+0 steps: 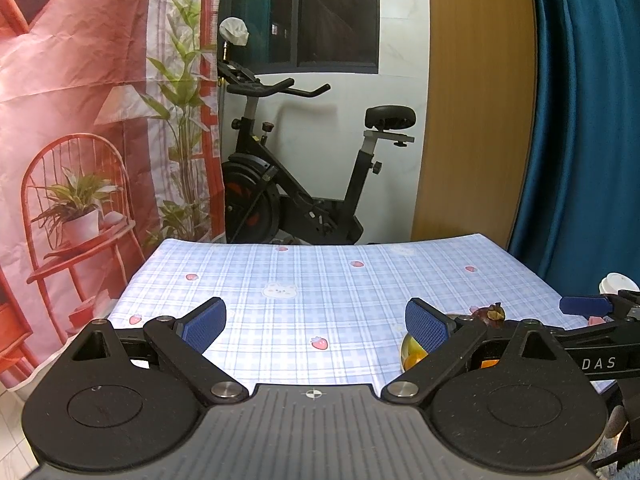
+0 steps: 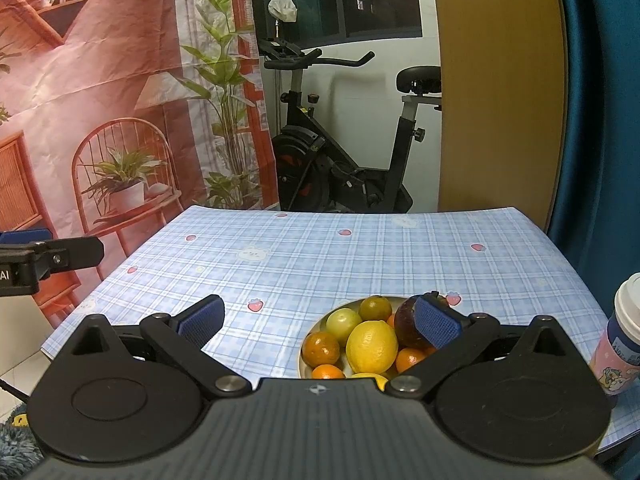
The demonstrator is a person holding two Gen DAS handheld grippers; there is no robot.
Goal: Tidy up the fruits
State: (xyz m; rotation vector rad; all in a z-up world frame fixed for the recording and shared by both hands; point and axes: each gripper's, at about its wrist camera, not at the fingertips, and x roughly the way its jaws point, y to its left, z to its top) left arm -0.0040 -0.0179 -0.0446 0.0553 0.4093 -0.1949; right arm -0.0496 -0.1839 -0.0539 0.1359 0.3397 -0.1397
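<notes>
A white plate (image 2: 316, 330) near the table's front holds several fruits: a yellow lemon (image 2: 371, 346), a green lime (image 2: 344, 323), dark oranges (image 2: 321, 348), small tangerines (image 2: 409, 359) and a dark purple mangosteen (image 2: 405, 322). My right gripper (image 2: 318, 322) hovers open just above and before the plate, its right pad in front of the mangosteen. My left gripper (image 1: 316, 326) is open over bare tablecloth to the plate's left. In the left wrist view the plate (image 1: 405, 350) and mangosteen (image 1: 490, 315) peek out behind the right finger, with the right gripper's arm (image 1: 584, 305) beyond.
The table wears a blue plaid cloth (image 2: 360, 256) with strawberry prints. A lidded paper cup (image 2: 624, 336) stands at the right edge. Beyond the far edge are an exercise bike (image 2: 344, 148), a printed backdrop (image 2: 100, 100) on the left and a blue curtain (image 2: 600, 120) on the right.
</notes>
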